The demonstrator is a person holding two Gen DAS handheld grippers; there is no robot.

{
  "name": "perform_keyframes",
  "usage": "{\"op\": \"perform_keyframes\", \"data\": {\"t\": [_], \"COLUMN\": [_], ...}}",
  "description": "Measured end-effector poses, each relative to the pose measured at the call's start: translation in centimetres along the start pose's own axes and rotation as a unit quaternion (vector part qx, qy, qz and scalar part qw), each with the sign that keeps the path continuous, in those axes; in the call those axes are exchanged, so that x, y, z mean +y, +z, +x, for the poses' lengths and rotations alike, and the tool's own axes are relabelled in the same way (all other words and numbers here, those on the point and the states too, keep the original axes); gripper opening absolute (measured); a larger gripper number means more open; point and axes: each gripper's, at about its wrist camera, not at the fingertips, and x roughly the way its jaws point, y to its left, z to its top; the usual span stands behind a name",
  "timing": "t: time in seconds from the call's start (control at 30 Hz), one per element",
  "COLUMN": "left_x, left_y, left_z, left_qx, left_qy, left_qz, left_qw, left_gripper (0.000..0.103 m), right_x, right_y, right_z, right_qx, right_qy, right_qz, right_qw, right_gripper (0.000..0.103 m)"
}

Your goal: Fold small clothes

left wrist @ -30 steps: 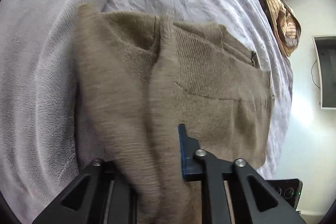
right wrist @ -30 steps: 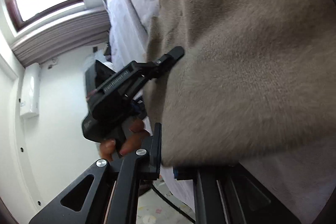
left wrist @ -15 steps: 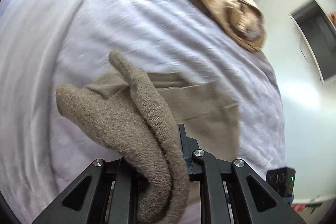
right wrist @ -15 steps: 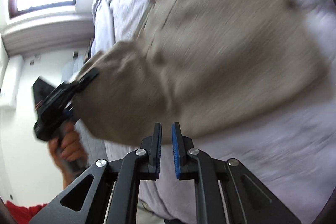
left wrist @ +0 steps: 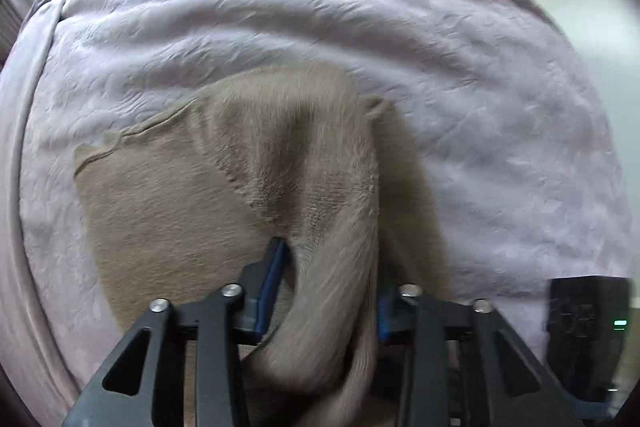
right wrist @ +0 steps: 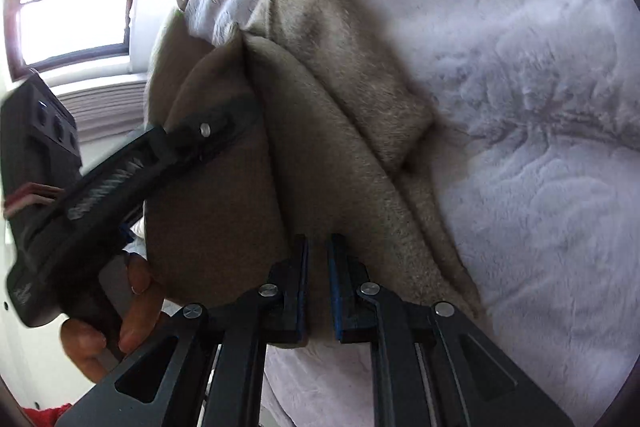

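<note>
Left wrist: left claw (left wrist: 328, 267), clamped before, has just been opening around the sweater (left wrist: 168, 211) fold.

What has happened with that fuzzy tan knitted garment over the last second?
The left gripper carried a fold of the tan knitted garment across the lilac bedspread and laid it over the rest. Its jaws have just been opening, with the cloth between them. The right gripper stayed shut and empty; the garment remains on the bed.

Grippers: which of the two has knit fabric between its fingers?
The left gripper: a fold of the beige knit sweater runs between its just-opened jaws. The right gripper is shut, empty.
</note>
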Motion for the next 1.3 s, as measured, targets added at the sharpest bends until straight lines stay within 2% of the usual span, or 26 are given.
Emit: {"op": "perform_keyframes", "data": {"t": [0.07, 0.1, 0.17, 0.23, 0.27, 0.3, 0.33, 0.37, 0.4, 0.43, 0.53, 0.6, 0.63, 0.7, 0.8, 0.87, 0.93, 0.97, 1.03, 1.1, 1.13, 1.27, 1.3], "left_x": [-0.9, -1.2, -1.5, -0.4, 0.5, 2.2, 3.5, 5.2, 7.3, 8.7, 13.4, 15.5, 16.3, 17.5, 17.7, 17.5, 16.9, 16.6, 15.8, 15.0, 14.6, 14.1, 14.0], "left_y": [0.0, 0.0, -0.2, -0.8, -1.0, -1.6, -2.0, -2.5, -3.3, -3.7, -5.2, -6.3, -7.0, -7.9, -8.5, -8.4, -8.1, -8.0, -7.7, -7.5, -7.3, -7.4, -7.4], "left_z": [-1.6, -2.3, -4.8, -7.1, -7.9, -8.7, -9.0, -9.3, -9.4, -9.0, -6.6, -5.2, -4.2, -3.1, -2.2, -2.4, -2.8, -3.1, -3.7, -3.2, -2.6, -0.8, -0.8], "left_qx": [-0.016, -0.024, -0.048, -0.078, -0.090, -0.101, -0.110, -0.122, -0.134, -0.128, -0.086, -0.068, -0.059, -0.054, -0.059, -0.060, -0.067, -0.075, -0.083, -0.078, -0.070, -0.062, -0.062], "left_qy": [-0.025, -0.036, -0.065, -0.085, -0.082, -0.069, -0.053, -0.035, -0.009, 0.009, 0.060, 0.072, 0.074, 0.067, 0.052, 0.058, 0.057, 0.056, 0.058, 0.064, 0.067, 0.058, 0.062], "left_qz": [0.010, 0.016, 0.023, 0.007, -0.006, -0.028, -0.047, -0.067, -0.088, -0.098, -0.138, -0.162, -0.171, -0.185, -0.201, -0.202, -0.195, -0.187, -0.167, -0.149, -0.144, -0.145, -0.146], "left_qw": [0.9995, 0.9990, 0.9965, 0.9933, 0.9925, 0.9921, 0.9914, 0.9896, 0.9870, 0.9869, 0.9849, 0.9818, 0.9807, 0.9789, 0.9765, 0.9757, 0.9768, 0.9779, 0.9808, 0.9836, 0.9849, 0.9857, 0.9854], "left_gripper": [0.064, 0.067, 0.069, 0.069, 0.071, 0.077, 0.092, 0.095, 0.095, 0.095, 0.095, 0.095, 0.095, 0.095, 0.095, 0.095, 0.095, 0.095, 0.095, 0.095, 0.095, 0.099, 0.099], "right_x": [0.0, 0.0, -0.2, -1.3, -1.7, -2.2, -2.7, -3.3, -3.7, -4.1, -4.6, -4.4, -4.1, -2.9, -0.4, 2.5, 6.0, 7.7, 10.2, 10.2, 9.5, 3.5, 2.6], "right_y": [0.0, 0.0, 0.2, 0.5, 0.8, 1.0, 1.1, 1.4, 1.6, 2.0, 3.2, 4.3, 4.9, 6.2, 8.5, 9.3, 8.9, 8.3, 6.9, 6.2, 6.2, 8.3, 8.5], "right_z": [0.3, 0.4, 0.1, -0.4, -0.8, -1.1, -1.3, -1.5, -1.6, -1.7, -1.3, -1.0, -0.7, -0.2, 1.5, 2.2, 2.2, 1.6, -0.6, -1.8, -2.1, -0.6, -0.4], "right_qx": [0.002, 0.002, 0.001, -0.007, -0.016, -0.026, -0.032, -0.038, -0.045, -0.050, -0.037, -0.024, -0.015, 0.002, 0.039, 0.051, 0.043, 0.032, -0.001, -0.016, -0.021, -0.012, -0.007], "right_qy": [0.006, 0.008, 0.017, 0.039, 0.056, 0.080, 0.101, 0.126, 0.149, 0.171, 0.205, 0.220, 0.225, 0.213, 0.148, 0.061, -0.029, -0.039, -0.031, -0.026, -0.037, -0.093, -0.095], "right_qz": [0.000, 0.001, 0.007, 0.022, 0.036, 0.056, 0.071, 0.088, 0.099, 0.109, 0.118, 0.116, 0.111, 0.094, 0.051, -0.023, -0.111, -0.150, -0.203, -0.211, -0.208, -0.142, -0.129], "right_qw": [1.000, 1.000, 1.000, 0.999, 0.998, 0.995, 0.992, 0.987, 0.983, 0.978, 0.971, 0.968, 0.968, 0.973, 0.987, 0.997, 0.992, 0.987, 0.979, 0.977, 0.977, 0.985, 0.987], "right_gripper": [0.013, 0.013, 0.013, 0.013, 0.020, 0.025, 0.037, 0.043, 0.044, 0.044, 0.047, 0.049, 0.053, 0.057, 0.054, 0.015, 0.015, 0.014, 0.014, 0.014, 0.014, 0.016, 0.016]}}
